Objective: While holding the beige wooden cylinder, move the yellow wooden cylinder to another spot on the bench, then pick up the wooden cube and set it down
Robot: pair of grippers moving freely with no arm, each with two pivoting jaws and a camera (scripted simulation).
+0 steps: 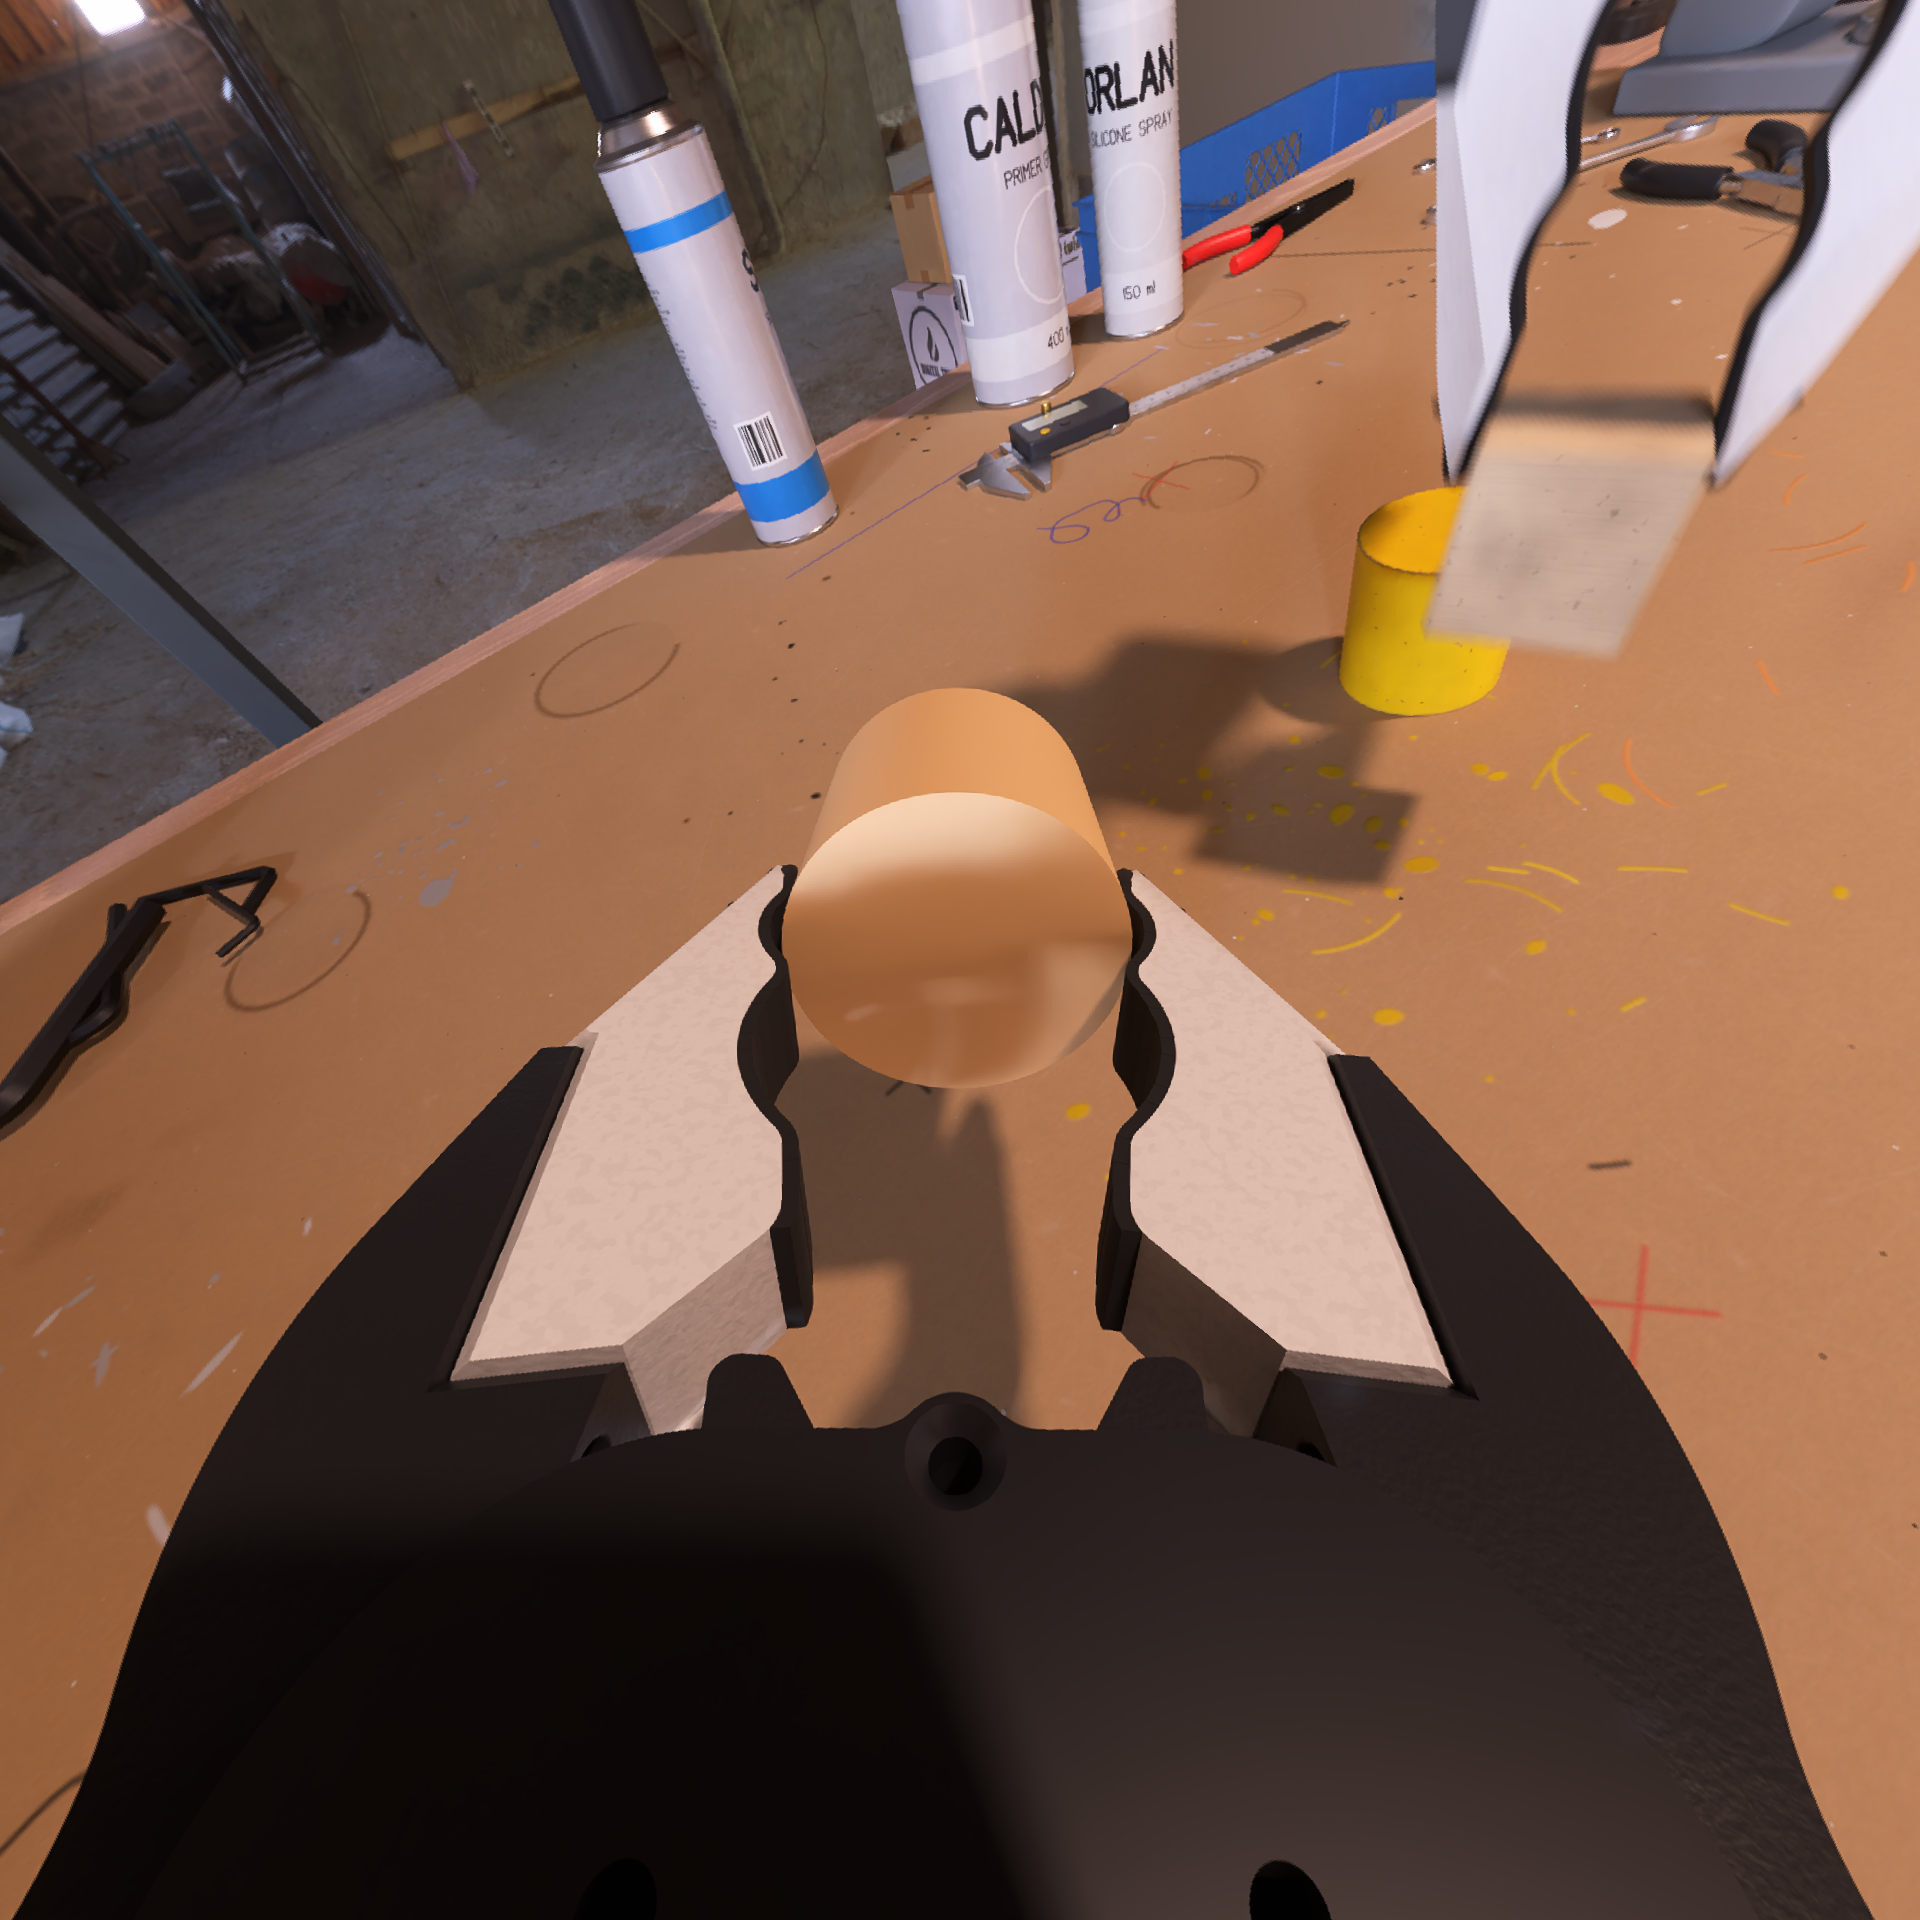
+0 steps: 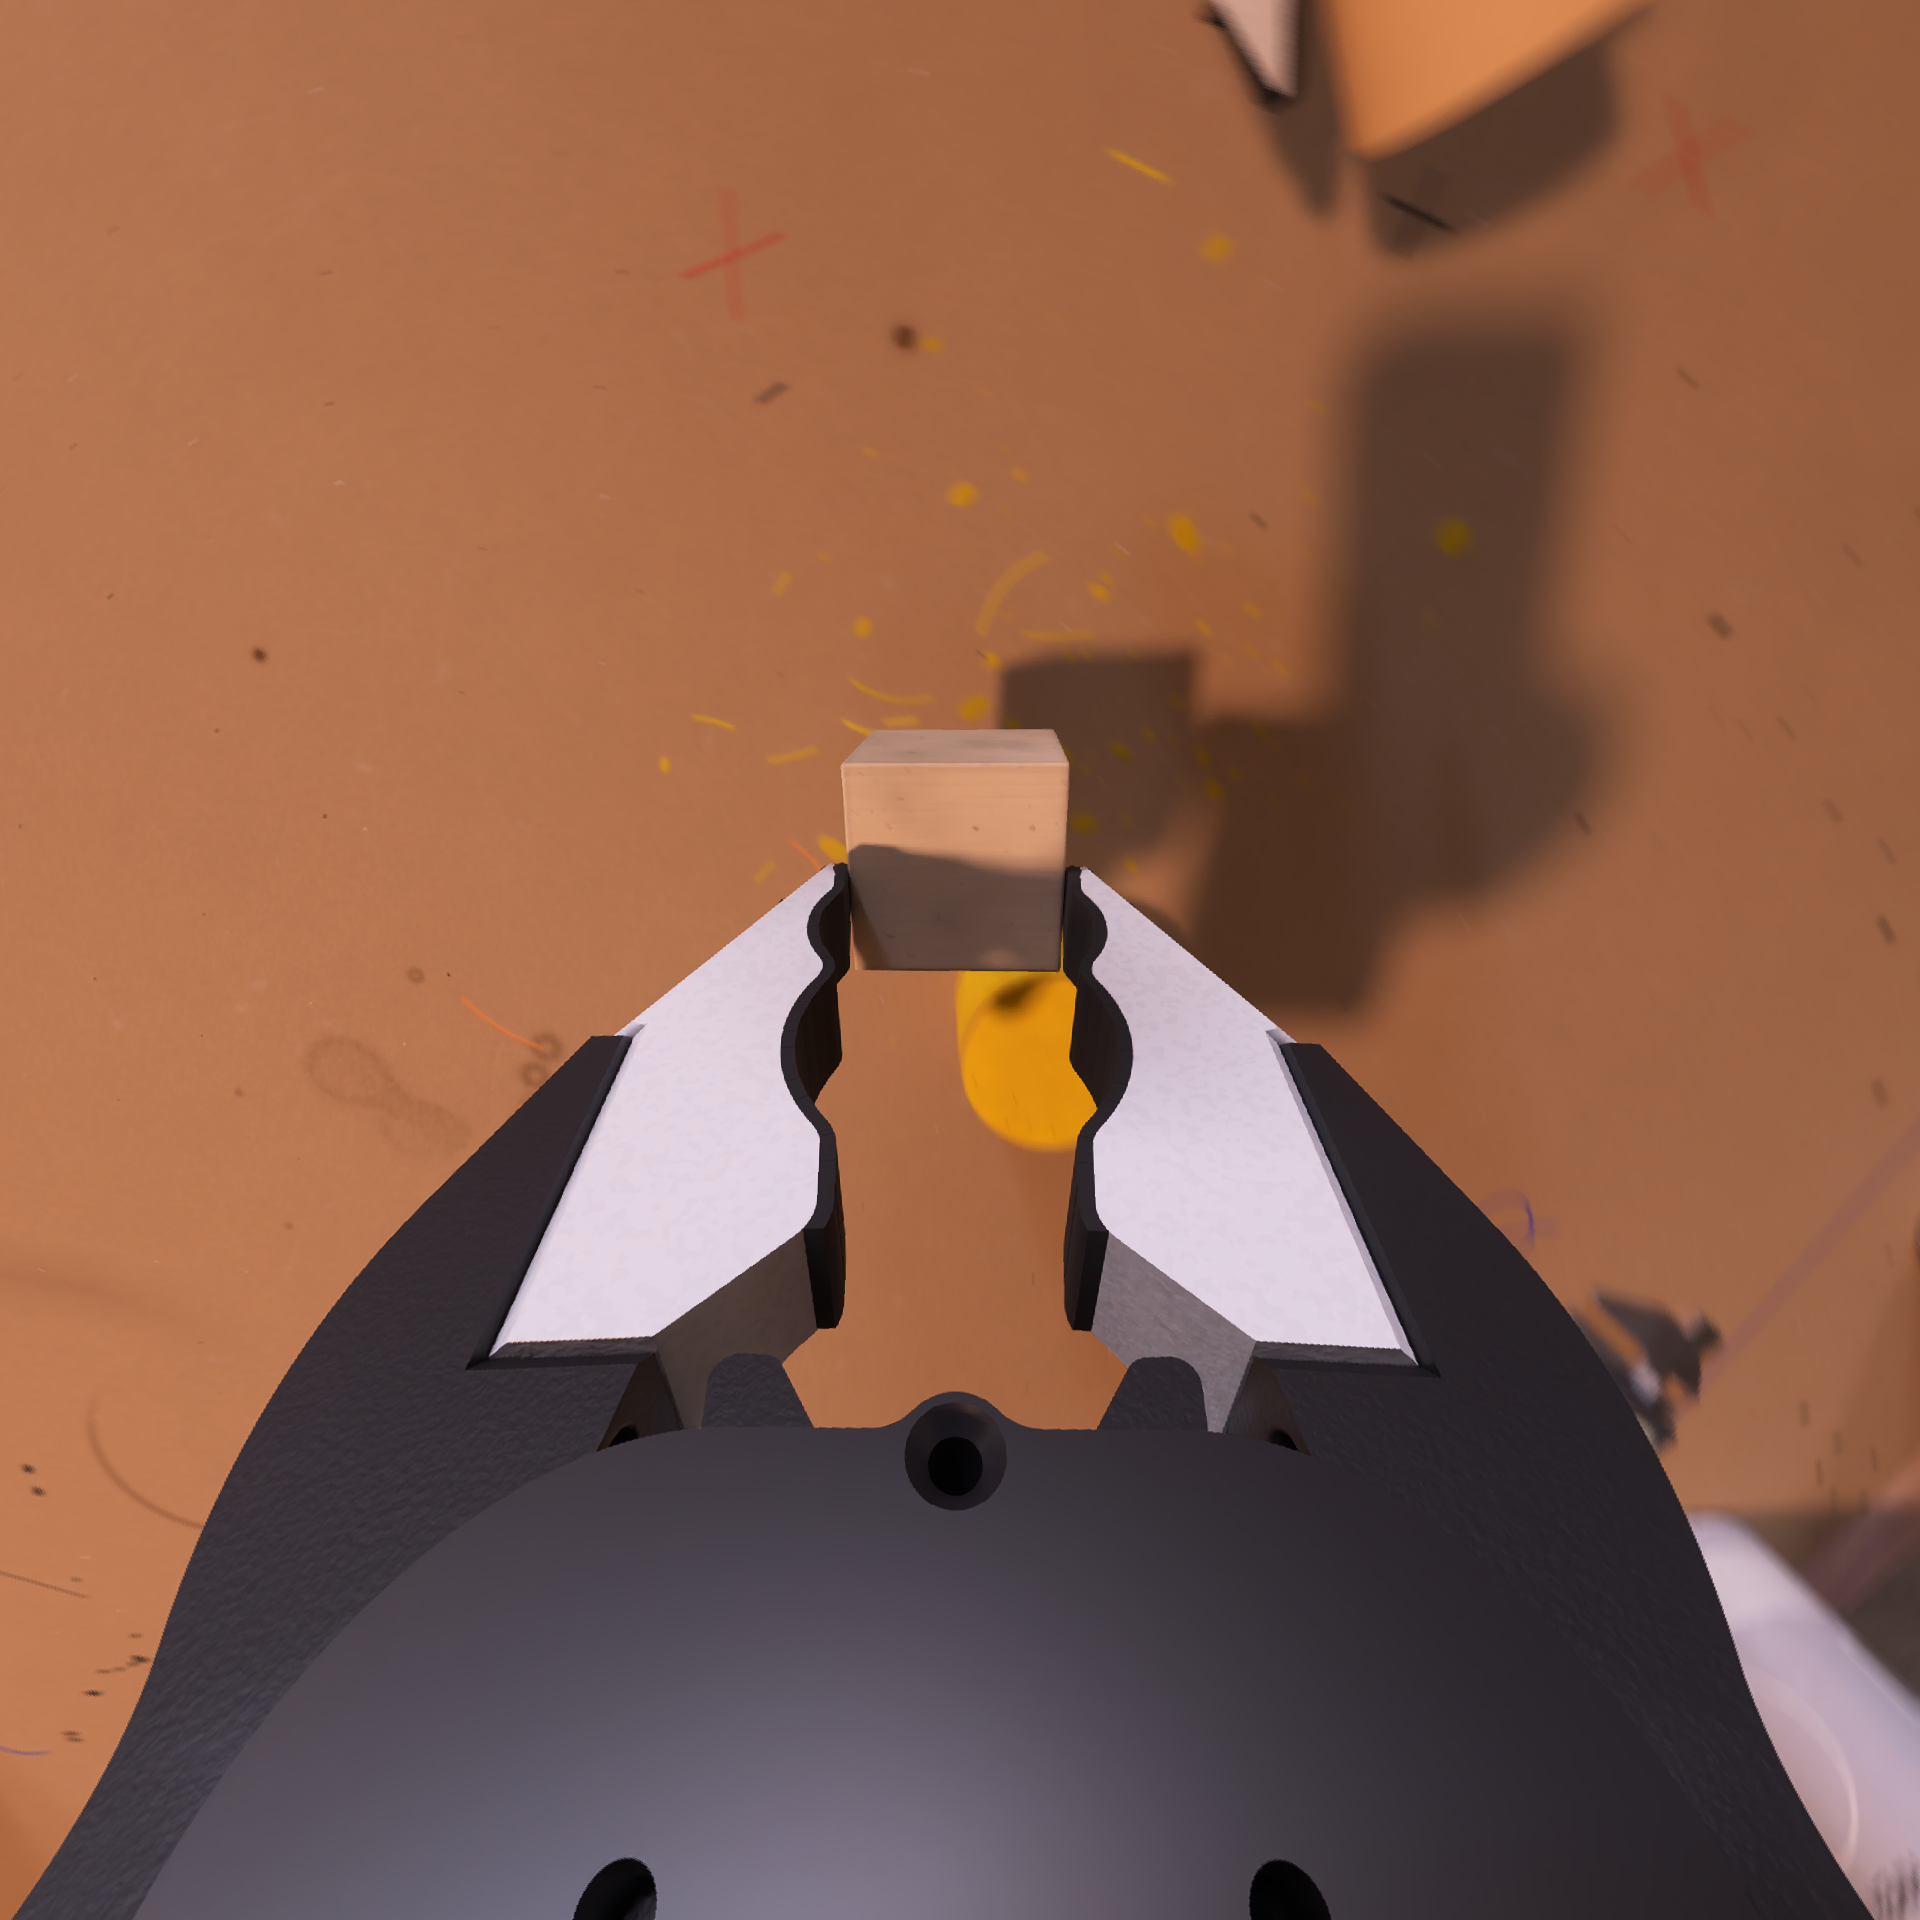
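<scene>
Wooden cube (image 2: 954, 847) is sitting clamped between my right jaws, lifted clear of the table (image 2: 416, 623), its shadow falling well apart from it on the board. My right gripper (image 2: 954, 914) is pointing almost straight down. My left gripper (image 1: 954, 935) is gripping the beige wooden cylinder (image 1: 954, 914) at its sides, jaws closed on it, the cylinder lying along the fingers and off the surface.

Yellow wooden cylinder (image 1: 1397, 613) is standing upright on the table, below and just behind the cube as the left wrist view shows it; in the right wrist view it is showing between my fingers, under the cube.

Step in hand, as I am judging it: the last one, cube picked up and waiting to be set down. The yellow cylinder looks already placed.

Next move is calling for lowering onto bare board to the side of the yellow cylinder, not onto it, then opening the right jaws while the left keeps its grip.

Count: one cube, one beige cylinder, one yellow cylinder, three spray cans (image 1: 717, 343), one caliper (image 1: 1070, 426), one red-handled pliers (image 1: 1262, 234).
</scene>
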